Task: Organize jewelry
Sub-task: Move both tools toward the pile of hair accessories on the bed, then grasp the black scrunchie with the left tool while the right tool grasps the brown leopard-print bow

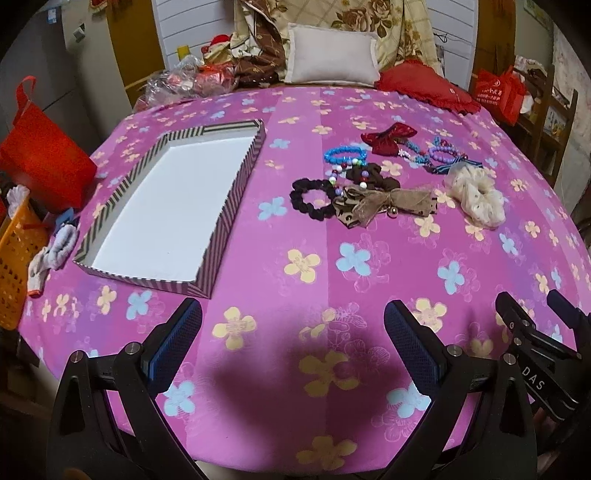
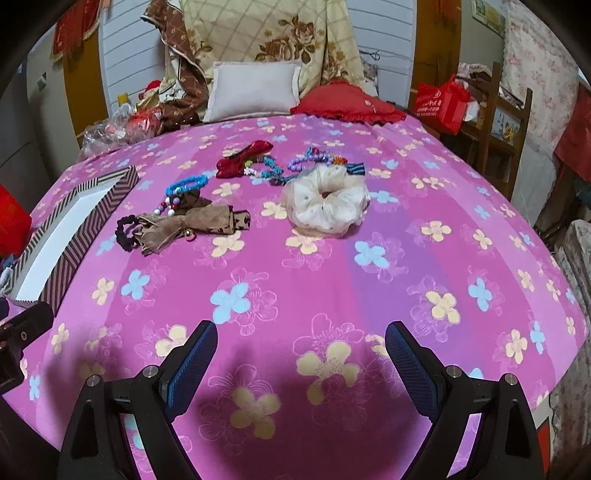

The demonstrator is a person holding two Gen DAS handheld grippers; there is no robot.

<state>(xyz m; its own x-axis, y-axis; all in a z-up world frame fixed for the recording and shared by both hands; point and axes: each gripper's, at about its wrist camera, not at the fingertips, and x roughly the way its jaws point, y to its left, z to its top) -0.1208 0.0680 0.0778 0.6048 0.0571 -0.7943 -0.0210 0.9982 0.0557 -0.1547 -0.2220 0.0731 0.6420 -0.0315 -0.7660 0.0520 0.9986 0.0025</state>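
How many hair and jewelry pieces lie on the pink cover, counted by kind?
Scrunchies: 3, cream, black, dark brown.
Bows: 2, red, tan.
Striped hair ties: 1.
Beaded bracelets: at least 4, among them blue and purple; these overlap, so the exact number is unclear.
Total: about 10. The striped box holds none.

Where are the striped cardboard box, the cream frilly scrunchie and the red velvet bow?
Striped cardboard box [image 1: 236, 184]: left wrist view, right side wall.
Cream frilly scrunchie [image 2: 314, 206]: right wrist view, front ruffle.
Red velvet bow [image 1: 388, 137]: left wrist view, middle.

Pink flowered bedspread [image 1: 295, 258], white panelled wall [image 2: 384, 33], perhaps wooden chair [image 2: 513, 107]
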